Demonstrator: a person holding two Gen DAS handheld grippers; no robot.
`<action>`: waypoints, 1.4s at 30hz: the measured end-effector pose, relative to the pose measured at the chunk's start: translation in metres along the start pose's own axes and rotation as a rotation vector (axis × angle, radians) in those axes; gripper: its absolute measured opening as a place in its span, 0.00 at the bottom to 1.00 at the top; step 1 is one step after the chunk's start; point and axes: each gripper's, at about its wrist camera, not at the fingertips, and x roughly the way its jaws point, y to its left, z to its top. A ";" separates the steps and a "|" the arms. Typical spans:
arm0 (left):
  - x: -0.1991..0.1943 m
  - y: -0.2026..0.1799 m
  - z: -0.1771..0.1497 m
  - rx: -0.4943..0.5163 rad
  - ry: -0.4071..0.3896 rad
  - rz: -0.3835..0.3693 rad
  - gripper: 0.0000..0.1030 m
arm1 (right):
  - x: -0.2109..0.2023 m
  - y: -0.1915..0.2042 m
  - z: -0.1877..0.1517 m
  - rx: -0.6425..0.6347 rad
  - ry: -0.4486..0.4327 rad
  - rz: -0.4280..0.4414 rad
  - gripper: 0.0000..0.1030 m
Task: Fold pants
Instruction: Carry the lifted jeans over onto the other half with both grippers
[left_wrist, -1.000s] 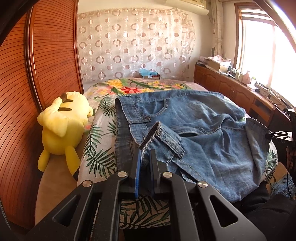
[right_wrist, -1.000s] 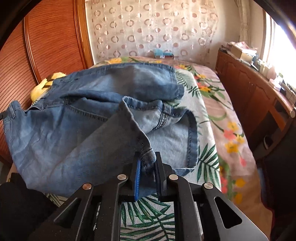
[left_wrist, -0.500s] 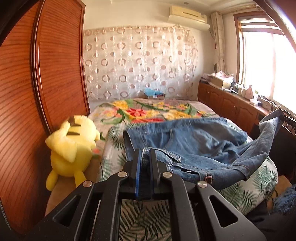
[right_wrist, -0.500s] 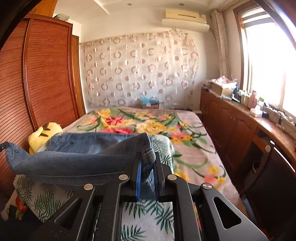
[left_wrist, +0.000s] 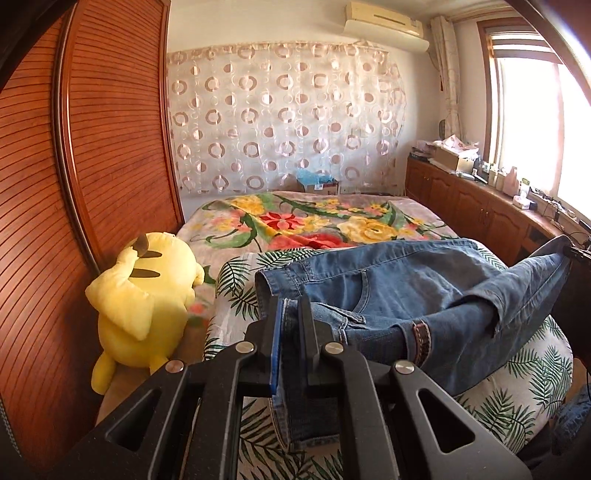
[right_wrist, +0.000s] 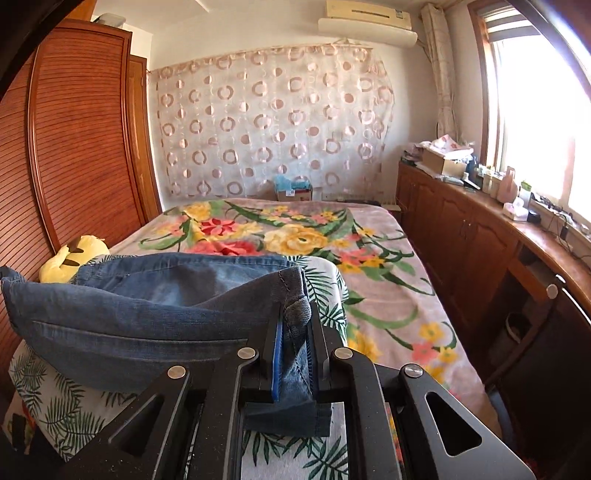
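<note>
Now both grippers' jaws pinch the jeans stretched between them.

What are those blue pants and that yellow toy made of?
The pants look like denim: faded blue weave, thick stitched seams, matte. The yellow toy looks like soft plush, fuzzy and stuffed. The exact fibre can't be told.

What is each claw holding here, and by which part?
Both hold the jeans. The left claw pinches the waistband edge at one end; the right claw pinches a stitched denim edge at the other end, lifted off the bed.
</note>
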 end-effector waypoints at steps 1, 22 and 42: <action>0.004 0.000 0.000 0.001 0.007 0.001 0.09 | 0.005 0.000 0.001 -0.005 0.011 -0.001 0.11; 0.079 -0.001 0.051 0.034 0.057 0.045 0.09 | 0.036 -0.008 0.070 -0.033 0.044 0.011 0.11; 0.163 0.002 0.094 0.062 0.089 0.088 0.09 | 0.124 0.006 0.101 -0.086 0.044 -0.019 0.11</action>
